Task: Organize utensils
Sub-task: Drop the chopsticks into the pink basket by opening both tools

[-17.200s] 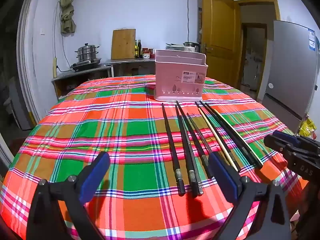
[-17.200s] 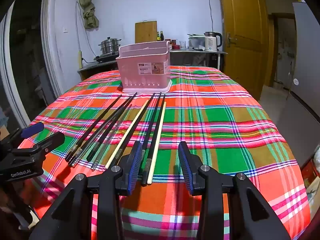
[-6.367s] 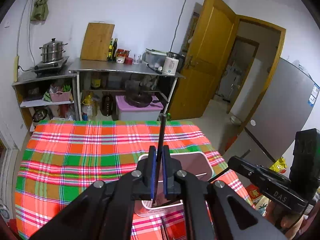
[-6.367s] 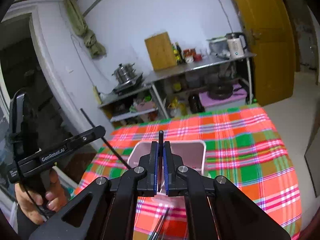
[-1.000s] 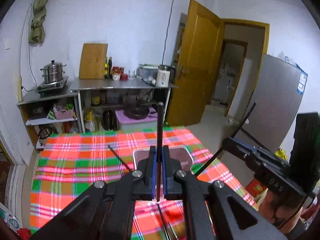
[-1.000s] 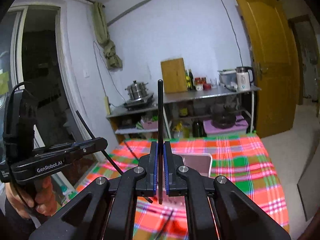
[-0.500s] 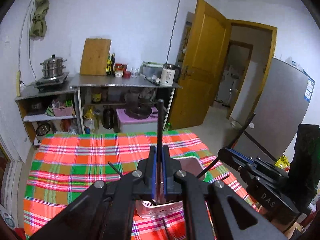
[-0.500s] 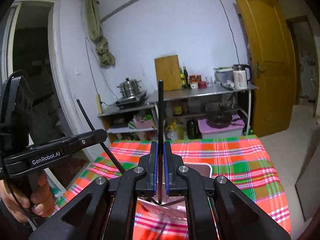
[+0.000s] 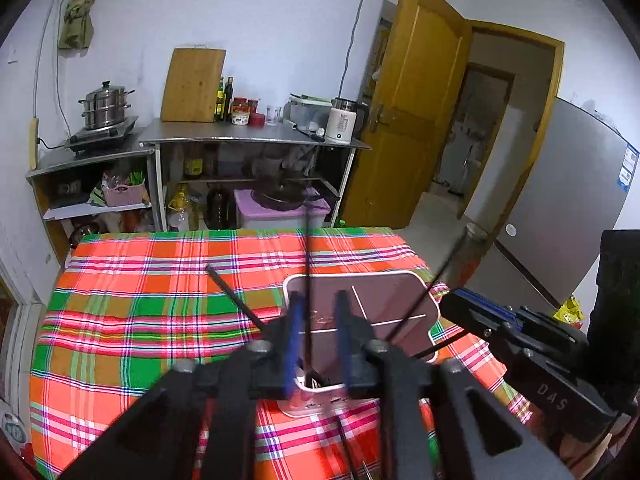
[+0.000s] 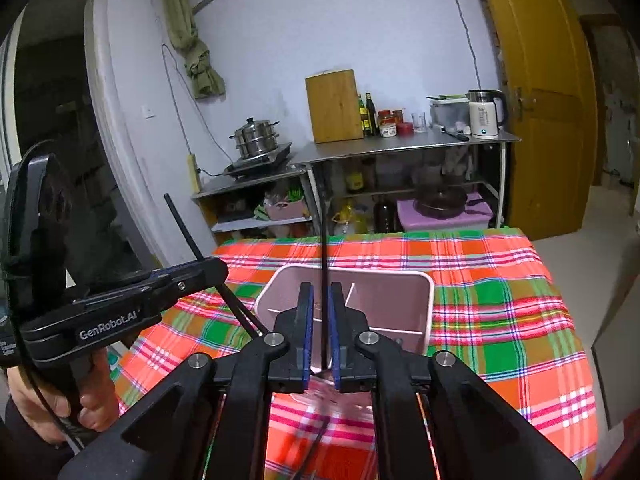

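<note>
Fingers (image 9: 294, 344) on both grippers are opening, each with a black chopstick (image 9: 307, 280) standing loose between them above the pink basket (image 9: 432, 320) on the table (image 9: 140, 312), releasing to drop in.

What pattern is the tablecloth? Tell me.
The tablecloth is plaid: orange-red and green squares with pink, white and blue stripes, clearest in the left wrist view.

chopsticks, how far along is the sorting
Done: dark utensil tips already sit in the pink basket. In hand: the left gripper and right gripper are opening, each with a black chopstick upright between its pads over it. Left: a few more lie on the tablecloth.
</note>
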`<state>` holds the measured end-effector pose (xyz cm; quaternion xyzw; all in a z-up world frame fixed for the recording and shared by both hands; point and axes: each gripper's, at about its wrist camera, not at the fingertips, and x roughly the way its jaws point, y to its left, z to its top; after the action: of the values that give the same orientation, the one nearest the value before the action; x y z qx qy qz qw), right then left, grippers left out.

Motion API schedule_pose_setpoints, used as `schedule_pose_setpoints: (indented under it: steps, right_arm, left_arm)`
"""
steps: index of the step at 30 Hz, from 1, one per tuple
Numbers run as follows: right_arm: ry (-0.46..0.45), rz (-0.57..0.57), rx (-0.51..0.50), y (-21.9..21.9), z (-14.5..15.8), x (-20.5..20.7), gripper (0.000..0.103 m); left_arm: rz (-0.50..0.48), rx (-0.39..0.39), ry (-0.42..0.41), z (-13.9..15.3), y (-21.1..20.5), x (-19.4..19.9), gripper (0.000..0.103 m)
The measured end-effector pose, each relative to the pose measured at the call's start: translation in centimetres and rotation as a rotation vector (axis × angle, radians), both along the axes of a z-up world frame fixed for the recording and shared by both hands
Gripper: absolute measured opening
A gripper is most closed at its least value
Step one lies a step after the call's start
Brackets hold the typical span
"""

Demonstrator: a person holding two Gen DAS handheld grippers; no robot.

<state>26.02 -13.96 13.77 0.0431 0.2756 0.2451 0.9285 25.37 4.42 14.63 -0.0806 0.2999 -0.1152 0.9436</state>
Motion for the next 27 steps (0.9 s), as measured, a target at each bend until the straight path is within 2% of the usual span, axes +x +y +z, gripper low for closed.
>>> schedule_pose_setpoints:
  steps: [2,9,15,19,27]
  right_arm:
    - [-0.005,0.001,0.007,-0.2,0.3,-0.4,0.014]
    - [-0.050,0.005,0.041,-1.9,1.6,-3.3,0.014]
    - [-0.076,0.012,0.051,-3.4,1.6,-6.2,0.014]
    - [-0.060,0.007,0.065,-4.7,0.6,-7.7,0.014]
    - [0.045,-0.013,0.054,-6.9,-2.9,-9.4,0.015]
  left_arm:
    - [-0.001,-0.009,-0.019,0.3,0.0,-0.6,0.034]
    - [0.010,-0.017,-0.083,1.7,0.2,-3.9,0.034]
    - [0.007,-0.025,-0.098,1.7,0.1,-6.7,0.034]
    - [-0.002,-0.024,-0.086,0.5,-0.4,-8.5,0.034]
    - [-0.040,-0.015,0.002,-4.0,-1.6,-10.8,0.035]
